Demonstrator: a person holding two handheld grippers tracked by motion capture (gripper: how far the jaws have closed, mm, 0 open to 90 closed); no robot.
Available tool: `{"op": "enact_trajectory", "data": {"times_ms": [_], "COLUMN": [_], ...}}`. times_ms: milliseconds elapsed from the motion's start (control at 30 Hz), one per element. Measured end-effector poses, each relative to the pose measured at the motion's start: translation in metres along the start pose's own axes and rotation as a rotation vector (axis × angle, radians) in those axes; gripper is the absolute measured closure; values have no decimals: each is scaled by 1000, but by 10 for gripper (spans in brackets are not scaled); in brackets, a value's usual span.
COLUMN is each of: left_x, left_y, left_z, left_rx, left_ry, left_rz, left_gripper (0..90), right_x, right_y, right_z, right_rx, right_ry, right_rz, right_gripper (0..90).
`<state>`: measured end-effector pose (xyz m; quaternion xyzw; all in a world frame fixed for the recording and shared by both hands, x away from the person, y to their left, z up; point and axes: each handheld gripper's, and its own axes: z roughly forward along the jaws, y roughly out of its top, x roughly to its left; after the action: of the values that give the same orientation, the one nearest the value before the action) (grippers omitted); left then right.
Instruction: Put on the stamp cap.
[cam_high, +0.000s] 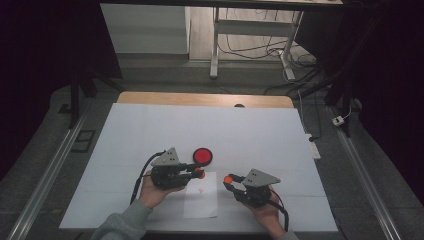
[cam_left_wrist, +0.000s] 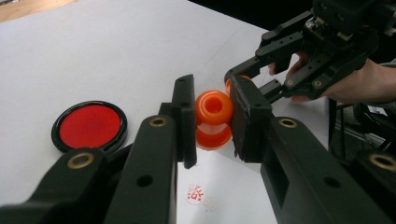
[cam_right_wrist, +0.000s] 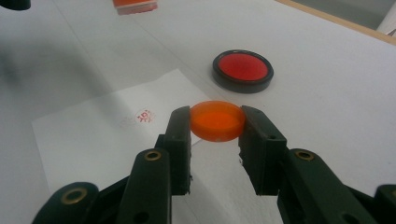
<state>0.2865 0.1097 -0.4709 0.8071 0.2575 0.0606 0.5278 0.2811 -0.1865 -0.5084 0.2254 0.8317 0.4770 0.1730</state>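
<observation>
Centrally in the high view, the left gripper clamped an orange plastic spool-shaped stamp. The right gripper clamped a flat orange round cap at frame centre.

On the surface, the ink pad lies just behind the paper sheet, between both tools.
</observation>
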Motion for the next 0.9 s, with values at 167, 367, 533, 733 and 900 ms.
{"op": "enact_trajectory", "data": {"times_ms": [167,367,533,733,900], "left_x": [-1,-3,-6,-7,-9], "left_y": [1,2,4,5,6], "left_z": [-1,0,1,2,3], "left_rx": [-11,-16,-21,-26,-30], "left_ry": [-7,-17,-24,-28,-37], "left_rz": [-1,3,6,11,13], "left_gripper": [724,724,724,724,724], "right_x": [5,8,11,14,16], "right_y": [2,3,4,5,7], "right_z": [6,10,12,15,16], "right_rx": [4,10,12,7,2], "right_ry": [14,22,29,45,50], "right_rz": [-10,-16,-25,-25,-27], "right_gripper": [642,642,642,642,642]}}
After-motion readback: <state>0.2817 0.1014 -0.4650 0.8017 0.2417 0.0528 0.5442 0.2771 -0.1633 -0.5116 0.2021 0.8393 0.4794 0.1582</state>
